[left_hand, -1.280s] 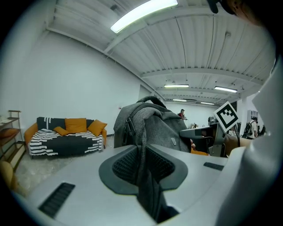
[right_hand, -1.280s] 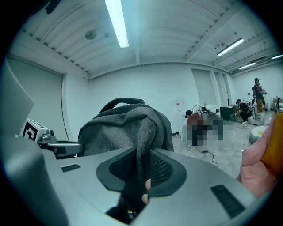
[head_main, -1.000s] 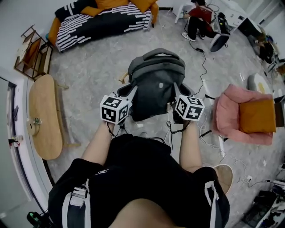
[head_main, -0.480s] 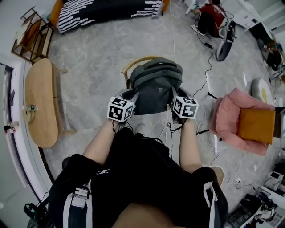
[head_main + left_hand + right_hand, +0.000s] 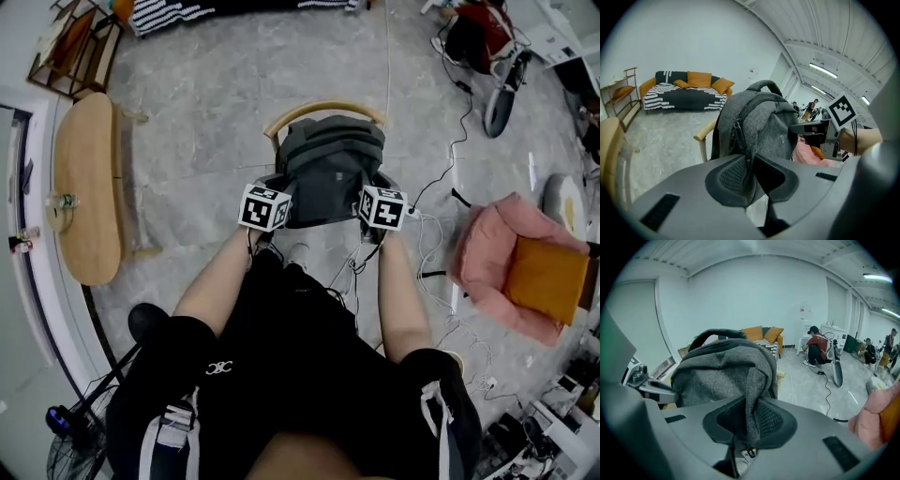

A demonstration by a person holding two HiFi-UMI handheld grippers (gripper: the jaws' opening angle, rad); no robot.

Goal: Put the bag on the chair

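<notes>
Grey backpack (image 5: 330, 173) hanging over wooden chair (image 5: 319, 110); I'm pinching its fabric in left gripper (image 5: 749, 174), right gripper (image 5: 751, 420) jaws closing on fabric at other side.

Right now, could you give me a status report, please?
Left gripper shut on backpack. Right gripper jaws closing on its fabric. Backpack upright over wooden chair; nothing seen between.

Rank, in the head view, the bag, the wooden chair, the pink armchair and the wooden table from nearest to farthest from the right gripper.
1. The bag: its fabric is between the closing jaws of the right gripper.
2. The chair: just behind the bag.
3. The armchair: on the floor to the right.
4. The table: far to the left.
</notes>
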